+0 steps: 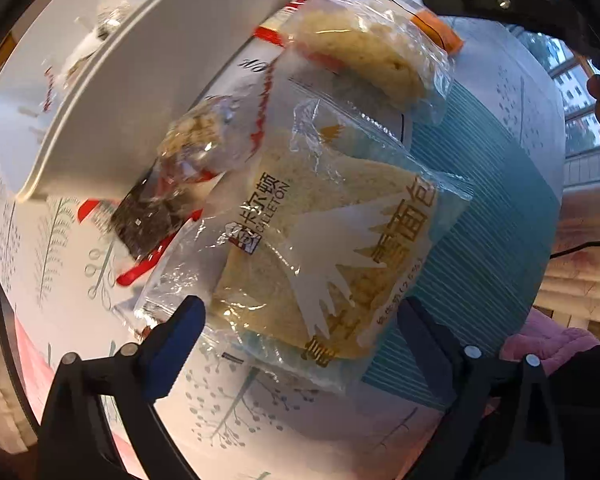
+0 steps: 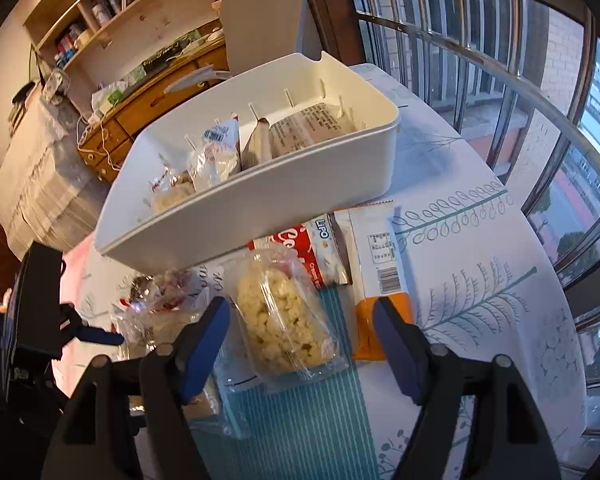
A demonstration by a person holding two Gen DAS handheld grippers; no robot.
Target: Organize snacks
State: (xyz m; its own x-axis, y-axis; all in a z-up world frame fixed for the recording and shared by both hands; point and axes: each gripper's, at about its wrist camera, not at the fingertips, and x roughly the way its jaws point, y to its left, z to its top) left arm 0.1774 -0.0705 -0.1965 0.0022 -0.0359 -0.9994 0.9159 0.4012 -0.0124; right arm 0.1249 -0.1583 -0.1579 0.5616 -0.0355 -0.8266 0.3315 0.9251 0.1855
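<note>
Left gripper (image 1: 300, 344) spread wide, straddling a crinkly clear-plastic bag of sliced bread (image 1: 320, 248), not pinching it. Right gripper (image 2: 300, 344) also spread, hovering by a glossy clear bag of lumpy pale puffed snack (image 2: 282, 320) on the teal ribbed placemat (image 2: 300, 420). Smooth white rectangular plastic bin (image 2: 252, 200) behind holds several wrapped snacks. Flat white-and-orange packet (image 2: 380, 272) lies just beside the puffed bag on the leaf-print tablecloth (image 2: 480, 300).

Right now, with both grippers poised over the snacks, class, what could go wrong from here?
1. The left gripper straddles the bread packet; its loose, crinkly film may slip or the bread get squashed.
2. The puffed snack bag, between the right gripper's open jaws, overlaps neighbouring packets, so one may drag along.
3. The white bin already holds packets; dropped items may land on its rim.
</note>
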